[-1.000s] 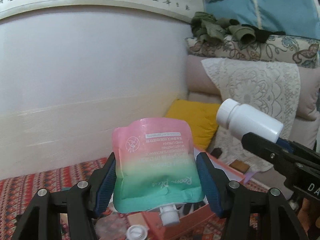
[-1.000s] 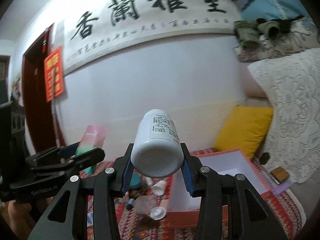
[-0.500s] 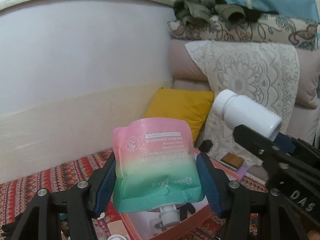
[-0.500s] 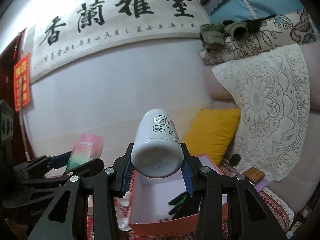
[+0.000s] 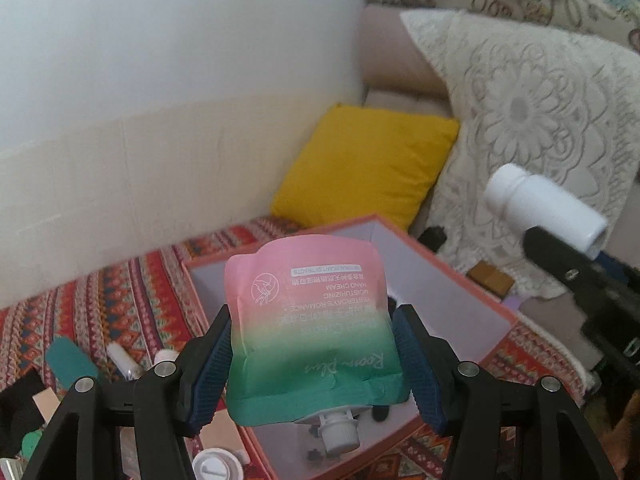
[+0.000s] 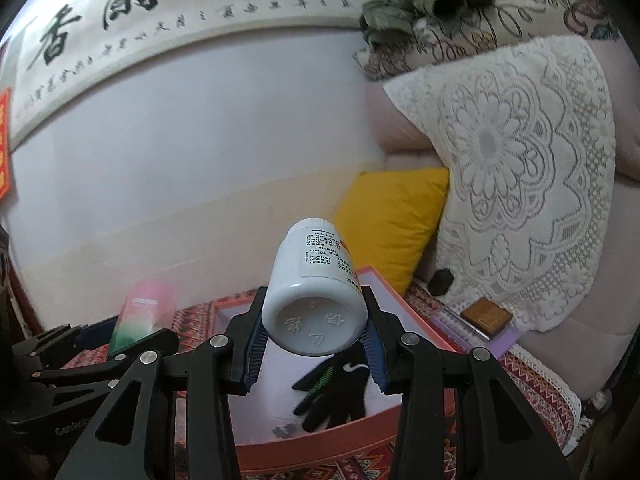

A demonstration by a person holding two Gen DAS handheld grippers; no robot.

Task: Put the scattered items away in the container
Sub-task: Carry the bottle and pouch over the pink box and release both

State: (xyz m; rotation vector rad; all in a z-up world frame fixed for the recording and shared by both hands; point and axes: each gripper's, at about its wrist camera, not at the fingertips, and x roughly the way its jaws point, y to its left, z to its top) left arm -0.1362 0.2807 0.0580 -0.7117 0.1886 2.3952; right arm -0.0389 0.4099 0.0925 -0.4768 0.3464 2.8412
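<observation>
Status: left gripper (image 5: 312, 356) clamps hand-cream pouch (image 5: 310, 332) | right gripper (image 6: 314, 342) clamps white bottle (image 6: 314, 292) | both over box (image 6: 320, 454), so 2 drops land inside

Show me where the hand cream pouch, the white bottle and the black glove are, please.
hand cream pouch (image 5: 308, 320): left wrist view, middle of its front.
white bottle (image 6: 316, 320): right wrist view, its round base.
black glove (image 6: 340, 384): right wrist view, its palm.

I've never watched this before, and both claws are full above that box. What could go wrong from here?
Two risks, I'd guess. The white bottle is round and smooth, gripped only at its base end, so it might slip or roll out. The hand cream pouch is soft and squeezed at its edges; it could buckle, or drop outside the orange box, where a black glove already lies.
</observation>
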